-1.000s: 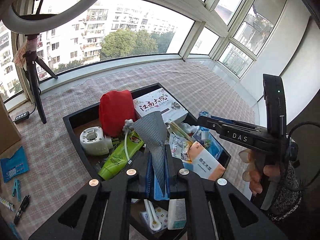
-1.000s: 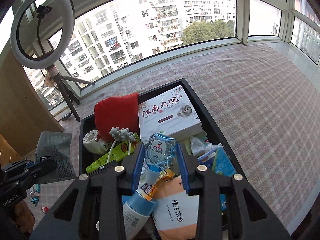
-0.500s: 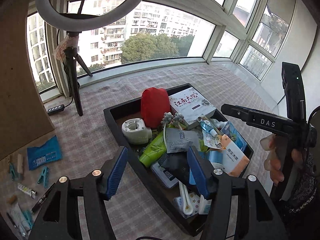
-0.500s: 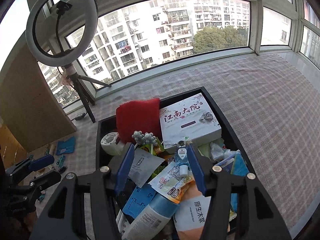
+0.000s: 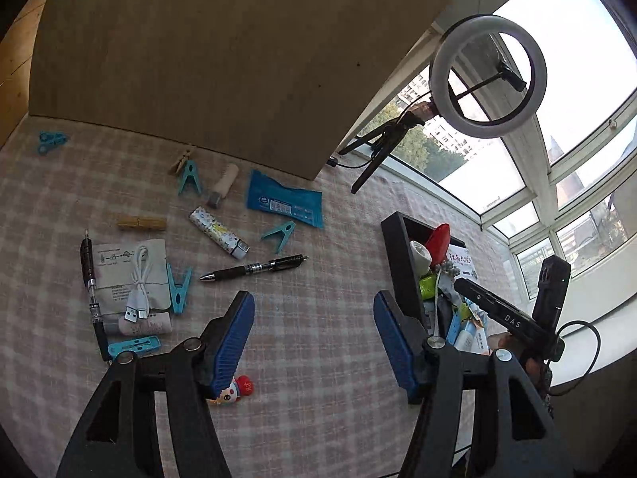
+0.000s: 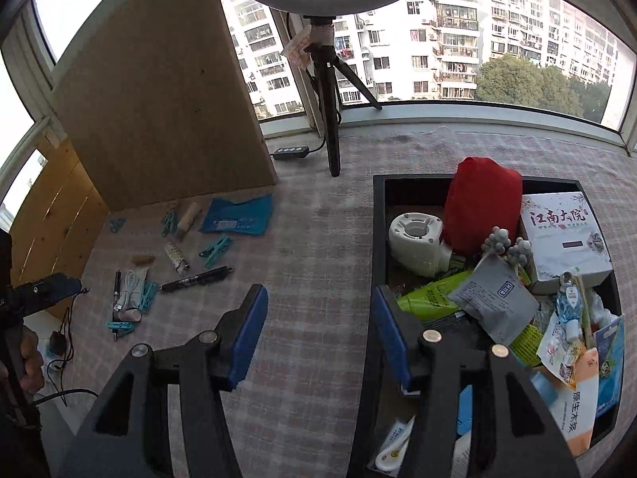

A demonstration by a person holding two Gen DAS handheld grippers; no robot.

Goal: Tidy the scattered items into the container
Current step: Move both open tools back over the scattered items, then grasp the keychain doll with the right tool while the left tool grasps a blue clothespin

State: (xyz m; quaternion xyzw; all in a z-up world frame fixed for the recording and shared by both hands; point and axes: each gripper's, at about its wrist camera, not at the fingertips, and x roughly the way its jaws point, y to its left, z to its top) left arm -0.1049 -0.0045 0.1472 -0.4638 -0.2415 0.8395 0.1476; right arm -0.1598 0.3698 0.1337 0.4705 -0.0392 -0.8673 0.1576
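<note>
Scattered little things lie on the checked cloth at the left: a white cable [image 5: 140, 279], a teal clip [image 5: 178, 289], then a black pen [image 5: 253, 268]. Left gripper [image 5: 314, 338] hangs above them, wide apart, empty. Right gripper [image 6: 318, 338] is wide apart too. Far right, the black box [image 6: 380, 239] looks full, so new things might slide off.

"DAS" in white on the black body of the right claw [image 5: 510, 319]. White box [image 6: 565, 239] in the container reads "江南大院" (smaller line under it unreadable). Orange-white pack [image 6: 575, 410] reads "原生木浆". Other labels too small.
</note>
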